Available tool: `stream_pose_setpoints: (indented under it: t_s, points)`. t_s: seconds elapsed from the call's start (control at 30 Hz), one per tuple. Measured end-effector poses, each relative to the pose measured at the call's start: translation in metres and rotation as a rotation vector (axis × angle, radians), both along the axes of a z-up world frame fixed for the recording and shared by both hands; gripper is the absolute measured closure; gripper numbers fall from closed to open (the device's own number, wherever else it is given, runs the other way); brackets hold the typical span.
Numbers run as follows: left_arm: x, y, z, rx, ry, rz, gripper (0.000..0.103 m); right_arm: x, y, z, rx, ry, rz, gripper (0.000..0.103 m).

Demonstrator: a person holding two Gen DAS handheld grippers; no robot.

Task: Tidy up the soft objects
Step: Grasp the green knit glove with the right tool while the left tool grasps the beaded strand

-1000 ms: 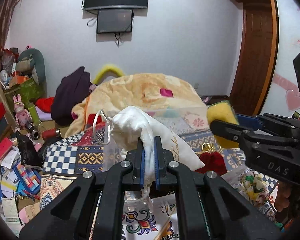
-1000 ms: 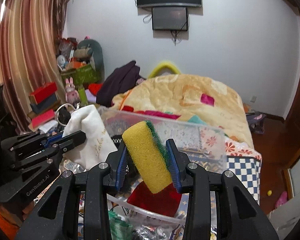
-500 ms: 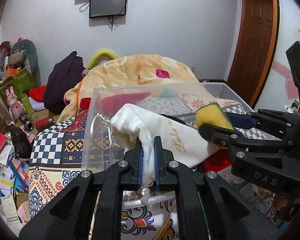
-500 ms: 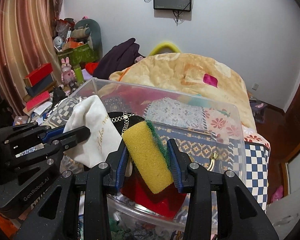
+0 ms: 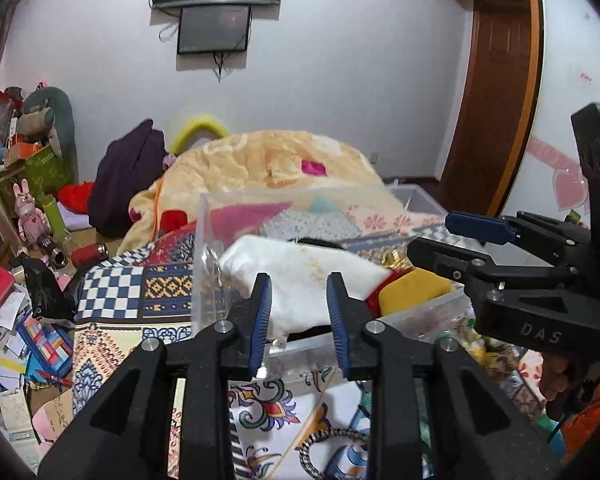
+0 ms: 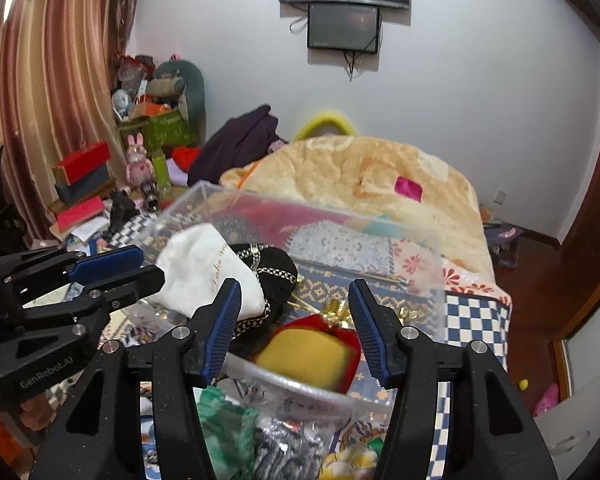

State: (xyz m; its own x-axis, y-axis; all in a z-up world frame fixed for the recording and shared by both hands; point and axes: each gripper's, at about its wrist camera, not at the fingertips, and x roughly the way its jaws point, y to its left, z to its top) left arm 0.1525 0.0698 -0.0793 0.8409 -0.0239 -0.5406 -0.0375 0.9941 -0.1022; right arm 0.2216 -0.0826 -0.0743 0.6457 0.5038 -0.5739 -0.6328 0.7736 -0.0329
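Observation:
A clear plastic bin [image 5: 204, 240] [image 6: 432, 280] stands on the patterned bedspread. In it lie a white drawstring pouch [image 5: 304, 280] [image 6: 204, 268], a black gold-trimmed item [image 6: 274, 270], a red pouch [image 6: 350, 340] and a yellow sponge [image 6: 304, 356] [image 5: 412, 294]. My left gripper [image 5: 299, 312] is open and empty, just in front of the white pouch. My right gripper [image 6: 294, 328] is open and empty, just above the sponge. Each gripper shows at the edge of the other's view.
An orange blanket [image 6: 360, 184] is piled on the bed behind the bin. Packets and a green cloth [image 6: 224, 420] lie at the bin's near side. Boxes, toys and papers [image 5: 24, 320] clutter the floor at the left. A wooden door [image 5: 496, 120] is at the right.
Both grippers have opened. The white pouch has dropped from the left gripper and the sponge from the right one; both now lie in the bin.

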Motion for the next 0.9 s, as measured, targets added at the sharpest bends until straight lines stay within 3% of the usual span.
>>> stream_pose_setpoints:
  t_s: [0.33,0.47,0.7,0.9]
  points:
    - [-0.045,-0.003,0.014,-0.031,-0.084,-0.013,0.056,-0.038,-0.019,0.012,0.082,-0.072,0.020,0.044]
    - [-0.054,-0.004,0.000,-0.030,-0.059,-0.009,0.056,-0.049,-0.022,0.001,0.077,-0.077,0.025,0.044]
    - [-0.058,-0.005,-0.037,-0.081,0.040,-0.009,0.056,-0.056,-0.017,-0.029,0.050,-0.006,0.047,0.044]
    - [-0.059,0.000,-0.063,-0.081,0.103,0.019,0.056,-0.062,-0.013,-0.052,0.010,0.036,0.065,0.044]
